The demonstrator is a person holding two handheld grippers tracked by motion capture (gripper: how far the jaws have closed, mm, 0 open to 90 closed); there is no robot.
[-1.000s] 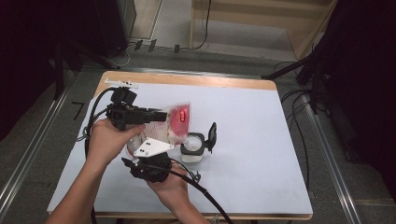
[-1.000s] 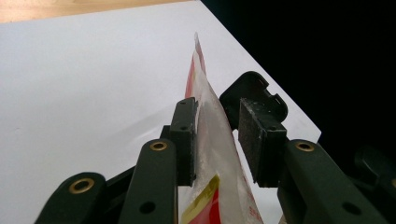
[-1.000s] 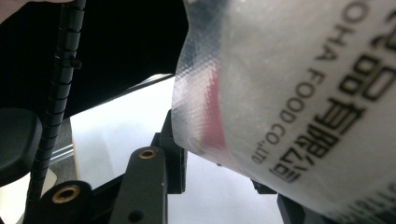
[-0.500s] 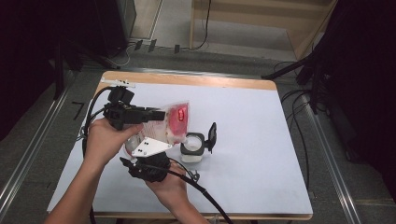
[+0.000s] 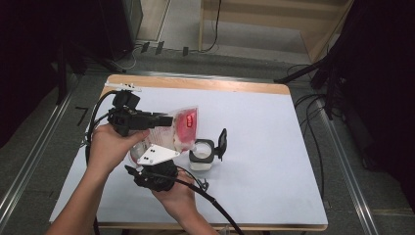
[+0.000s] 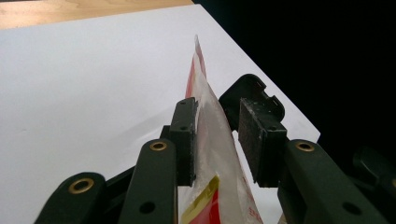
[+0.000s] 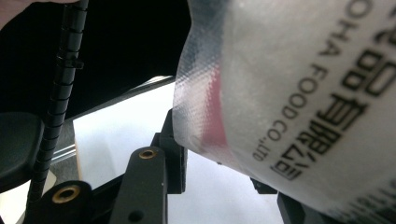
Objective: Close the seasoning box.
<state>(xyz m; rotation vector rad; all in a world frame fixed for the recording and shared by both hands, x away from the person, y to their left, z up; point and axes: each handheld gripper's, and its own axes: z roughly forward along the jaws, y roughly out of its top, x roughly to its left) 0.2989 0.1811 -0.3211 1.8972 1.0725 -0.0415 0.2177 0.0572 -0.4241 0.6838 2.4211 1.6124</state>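
Observation:
A clear plastic bag (image 5: pixel 183 128) with a red label hangs tilted above the white table, its lower corner close over a small white container (image 5: pixel 201 157) whose black lid (image 5: pixel 222 143) stands flipped up. My left gripper (image 5: pixel 169 120) reaches in from the left. In the left gripper view its jaws (image 6: pixel 217 116) straddle the bag's top edge (image 6: pixel 210 140): one pad touches the film and a narrow gap shows at the other. My right gripper (image 5: pixel 156 159) comes from below under its grey plate. In its own view the bag's lower end (image 7: pixel 289 84) sits between its jaws and hides one of them.
The white sheet (image 5: pixel 264 127) covers a wooden tabletop and stretches bare to the right and far side. Black cables trail from both grippers off the left and front edges. Metal floor rails run along both sides of the table.

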